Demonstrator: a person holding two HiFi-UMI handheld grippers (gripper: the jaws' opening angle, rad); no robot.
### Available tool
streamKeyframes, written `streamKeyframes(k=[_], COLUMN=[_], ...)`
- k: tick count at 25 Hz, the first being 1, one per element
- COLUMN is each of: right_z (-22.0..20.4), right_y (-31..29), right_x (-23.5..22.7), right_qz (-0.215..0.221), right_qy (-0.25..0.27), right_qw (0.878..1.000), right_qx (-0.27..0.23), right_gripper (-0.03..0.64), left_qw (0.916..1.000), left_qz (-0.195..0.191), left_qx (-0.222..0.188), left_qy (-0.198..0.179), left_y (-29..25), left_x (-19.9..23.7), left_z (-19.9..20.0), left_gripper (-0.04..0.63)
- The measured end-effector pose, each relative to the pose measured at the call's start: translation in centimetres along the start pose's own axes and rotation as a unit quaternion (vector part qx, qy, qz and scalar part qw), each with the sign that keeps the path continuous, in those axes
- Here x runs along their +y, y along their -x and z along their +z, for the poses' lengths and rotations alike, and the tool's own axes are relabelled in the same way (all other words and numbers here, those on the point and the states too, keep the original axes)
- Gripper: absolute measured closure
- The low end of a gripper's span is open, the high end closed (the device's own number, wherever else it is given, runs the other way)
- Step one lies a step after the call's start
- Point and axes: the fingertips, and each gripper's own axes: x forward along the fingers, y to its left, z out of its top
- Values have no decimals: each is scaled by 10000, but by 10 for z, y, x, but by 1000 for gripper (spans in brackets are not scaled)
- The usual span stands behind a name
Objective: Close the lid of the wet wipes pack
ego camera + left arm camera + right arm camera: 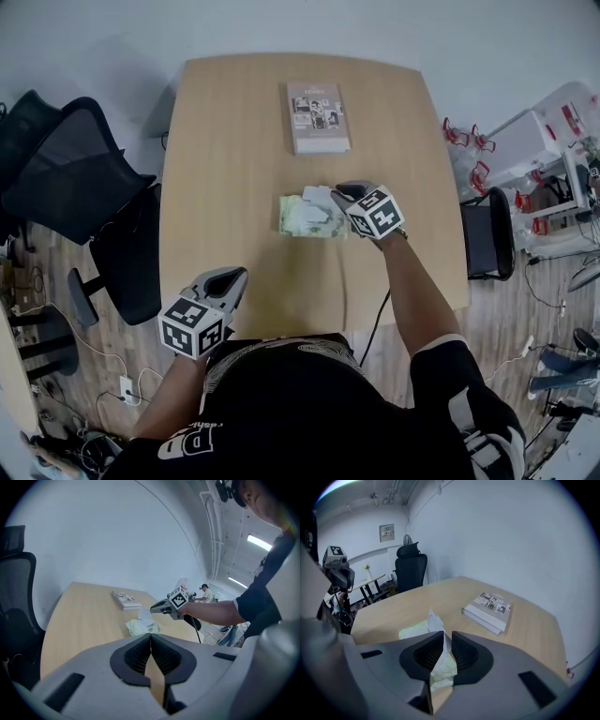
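We judge the soft, light, pale-green wet wipes pack, at the centre of the pale wooden tabletop, best handled by its thin white raised flap, pinched at the pack's three o'clock end in the right claw; the left claw is pressed together, empty.

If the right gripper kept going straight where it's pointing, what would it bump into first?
Most likely the white flap sticking up from the wet wipes pack; it stands right at the tips of the right gripper.
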Motion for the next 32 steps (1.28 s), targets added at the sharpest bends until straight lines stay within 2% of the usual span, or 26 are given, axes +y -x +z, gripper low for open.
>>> streamKeyframes(k=[7, 11, 14, 23, 32], right_z=[-1, 2, 4, 8, -5], right_y=[9, 11, 10, 6, 0], right_x=[23, 39, 51, 72, 84], right_qz=[-206, -343, -409, -370, -333], right_qy=[1048, 1949, 2381, 2557, 2507], right_qw=[9934, 9774, 9663, 9620, 9630], right_qx=[420, 751, 885, 883, 932], right_gripper=[563, 568, 569, 581, 588], left_qw=[10000, 9999, 9999, 9999, 9999], left_qz=[-66, -101, -116, -97, -53], left_qx=[-41, -68, -84, -94, -92], left_qy=[-35, -56, -55, -25, 9], left_y=[7, 12, 16, 28, 35], left_x=[-3, -5, -5, -2, -1], left_z=[-4, -5, -6, -14, -20], left_gripper=[577, 577, 577, 577, 577])
